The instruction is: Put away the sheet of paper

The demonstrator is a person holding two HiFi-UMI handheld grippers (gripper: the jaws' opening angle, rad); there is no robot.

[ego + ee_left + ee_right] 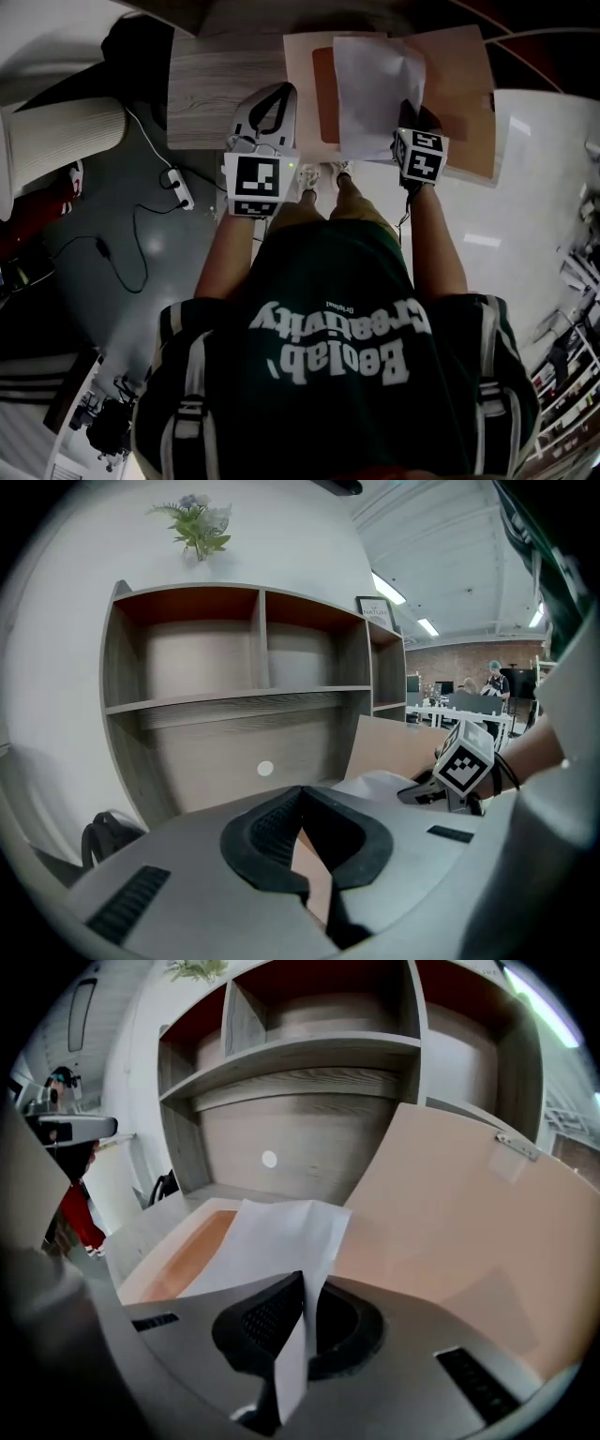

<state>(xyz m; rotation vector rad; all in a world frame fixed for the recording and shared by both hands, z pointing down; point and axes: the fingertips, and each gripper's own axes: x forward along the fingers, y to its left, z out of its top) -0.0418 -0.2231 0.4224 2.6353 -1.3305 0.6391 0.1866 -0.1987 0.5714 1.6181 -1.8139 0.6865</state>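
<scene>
White sheet of paper [375,84] is clamped in your right gripper [302,1288] above the open pale brown cardboard folder [459,84] on the grey wooden desk [220,89], while your left gripper [300,834] pinches that folder's edge.

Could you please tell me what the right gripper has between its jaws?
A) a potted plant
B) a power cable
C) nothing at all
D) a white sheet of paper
D: in the right gripper view, the right gripper has its jaws shut on the white sheet of paper, held above the open file box.
</scene>
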